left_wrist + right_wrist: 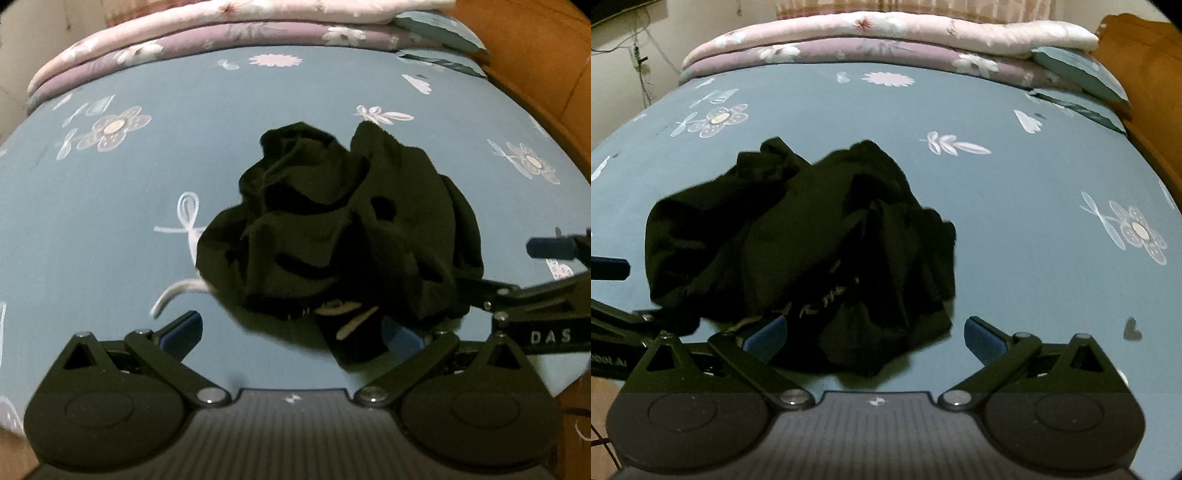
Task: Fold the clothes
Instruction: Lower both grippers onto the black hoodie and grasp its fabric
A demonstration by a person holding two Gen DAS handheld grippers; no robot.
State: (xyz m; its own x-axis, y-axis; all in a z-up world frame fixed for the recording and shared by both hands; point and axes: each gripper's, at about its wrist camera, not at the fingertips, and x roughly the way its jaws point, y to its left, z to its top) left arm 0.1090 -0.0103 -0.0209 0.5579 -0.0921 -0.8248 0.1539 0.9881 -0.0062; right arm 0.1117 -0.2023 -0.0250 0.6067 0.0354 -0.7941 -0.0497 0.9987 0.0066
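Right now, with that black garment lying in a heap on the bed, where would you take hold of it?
Probably the flap of the black garment hanging nearest, approached low from the near side. It is the one loose edge lying flat on the bedsheet; the rest is bunched. The right gripper, jaws open, already straddles it.

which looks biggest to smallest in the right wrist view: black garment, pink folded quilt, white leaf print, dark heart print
1. black garment, though nearness inflates it
2. pink folded quilt
3. white leaf print
4. dark heart print
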